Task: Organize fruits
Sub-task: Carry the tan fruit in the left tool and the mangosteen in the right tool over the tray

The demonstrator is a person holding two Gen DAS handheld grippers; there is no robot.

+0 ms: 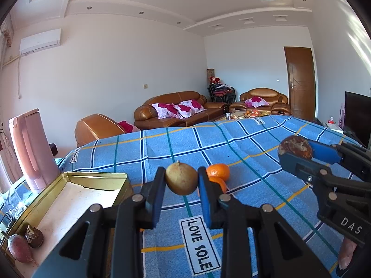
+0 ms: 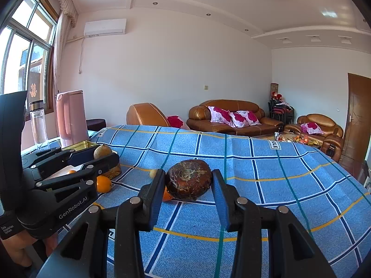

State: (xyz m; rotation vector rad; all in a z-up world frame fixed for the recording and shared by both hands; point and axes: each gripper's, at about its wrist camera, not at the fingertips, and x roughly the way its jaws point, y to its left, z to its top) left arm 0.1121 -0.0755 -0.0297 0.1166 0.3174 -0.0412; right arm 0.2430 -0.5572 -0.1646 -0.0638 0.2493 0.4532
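With both grippers clamped — left gripper on pale fruit, right gripper on brown fruit — carry is underway; next, release into tin.

We see a blue cloth checked with navy, teal and yellow lines, a gold tin, bright orange tangerines and a pink kettle.

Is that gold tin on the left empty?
No. The open gold tin already holds a reddish root and a small dark piece.
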